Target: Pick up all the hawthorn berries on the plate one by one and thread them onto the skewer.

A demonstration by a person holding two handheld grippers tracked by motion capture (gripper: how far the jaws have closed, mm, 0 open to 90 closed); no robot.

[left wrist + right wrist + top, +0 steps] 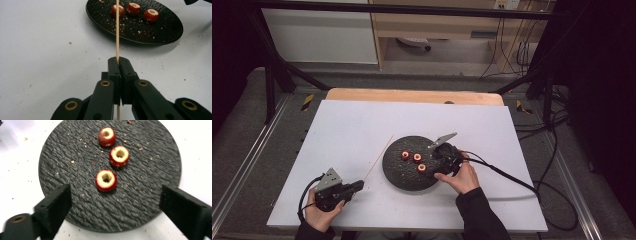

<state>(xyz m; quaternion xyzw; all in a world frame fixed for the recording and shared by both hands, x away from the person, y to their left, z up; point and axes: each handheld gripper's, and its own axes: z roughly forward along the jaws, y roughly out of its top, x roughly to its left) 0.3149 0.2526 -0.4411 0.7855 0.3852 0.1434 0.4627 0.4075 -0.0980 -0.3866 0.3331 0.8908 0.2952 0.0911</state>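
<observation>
The left claw (118, 62) clamps the skewer (117, 30) aimed at the plate (62, 157), while the right claw (112, 202) hangs released over the nearest fruit (106, 180), ready to pick it for threading.

The left gripper (354, 187) is held low at the near left with jaws pressed together, while the right gripper (113, 202) is poised right of centre, jaws spread wide.
</observation>
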